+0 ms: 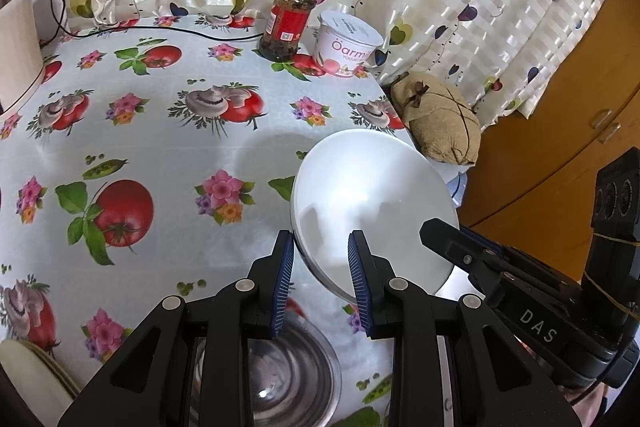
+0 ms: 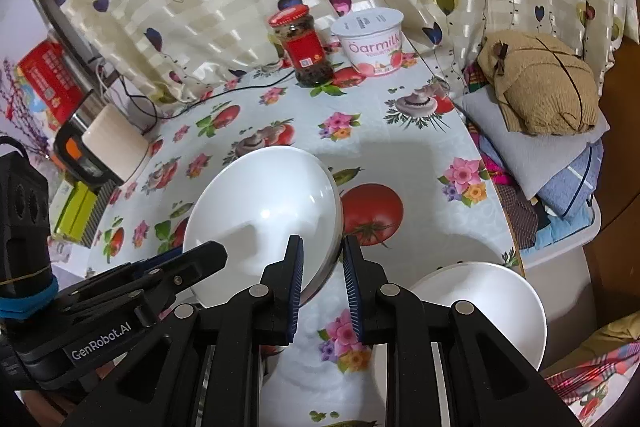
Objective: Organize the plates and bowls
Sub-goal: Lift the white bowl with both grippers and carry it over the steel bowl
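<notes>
A white bowl point(image 1: 372, 211) is held tilted above the table between both grippers. My left gripper point(image 1: 322, 259) clamps its near-left rim between blue pads. My right gripper point(image 2: 322, 259) straddles the same bowl point(image 2: 264, 211) at its right rim, and it looks gripped. A steel bowl point(image 1: 288, 375) sits under the left gripper. A second white bowl point(image 2: 484, 307) sits at the table's right edge. A stack of cream plates point(image 1: 32, 375) is at the lower left.
A red-lidded jar point(image 1: 288, 19) and a yogurt tub point(image 1: 346, 43) stand at the back by the curtain. A brown bundle point(image 1: 440, 115) lies off the table's right edge. A beige box point(image 1: 16, 55) and black cable sit at the left.
</notes>
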The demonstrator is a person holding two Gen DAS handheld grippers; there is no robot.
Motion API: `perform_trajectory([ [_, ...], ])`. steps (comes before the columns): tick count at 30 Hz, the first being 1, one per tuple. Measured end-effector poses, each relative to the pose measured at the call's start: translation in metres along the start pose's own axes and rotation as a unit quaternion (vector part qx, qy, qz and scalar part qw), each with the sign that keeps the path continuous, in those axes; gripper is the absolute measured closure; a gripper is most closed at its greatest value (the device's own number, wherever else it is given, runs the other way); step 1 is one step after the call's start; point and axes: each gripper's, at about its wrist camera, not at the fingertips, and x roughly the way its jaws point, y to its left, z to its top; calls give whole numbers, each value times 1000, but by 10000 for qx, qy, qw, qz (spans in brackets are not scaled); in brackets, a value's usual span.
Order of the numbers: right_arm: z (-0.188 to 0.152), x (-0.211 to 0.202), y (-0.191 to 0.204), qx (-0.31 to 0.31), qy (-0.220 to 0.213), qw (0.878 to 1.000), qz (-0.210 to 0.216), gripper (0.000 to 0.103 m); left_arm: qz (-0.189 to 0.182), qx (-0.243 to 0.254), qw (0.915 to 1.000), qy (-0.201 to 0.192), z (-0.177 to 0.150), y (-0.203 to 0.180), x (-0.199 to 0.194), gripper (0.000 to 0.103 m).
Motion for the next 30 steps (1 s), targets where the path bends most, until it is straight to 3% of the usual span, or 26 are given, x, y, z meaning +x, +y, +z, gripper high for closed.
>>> perform_trajectory([
  [15,-15,-23,33,-191,-65,9996,188,83,141,-75,9998,-141,-20,13,-38,73],
  [30,-50,-32,67,-492,101,9981,361,83,360,-227,9990,-111,-61,39,-68,73],
])
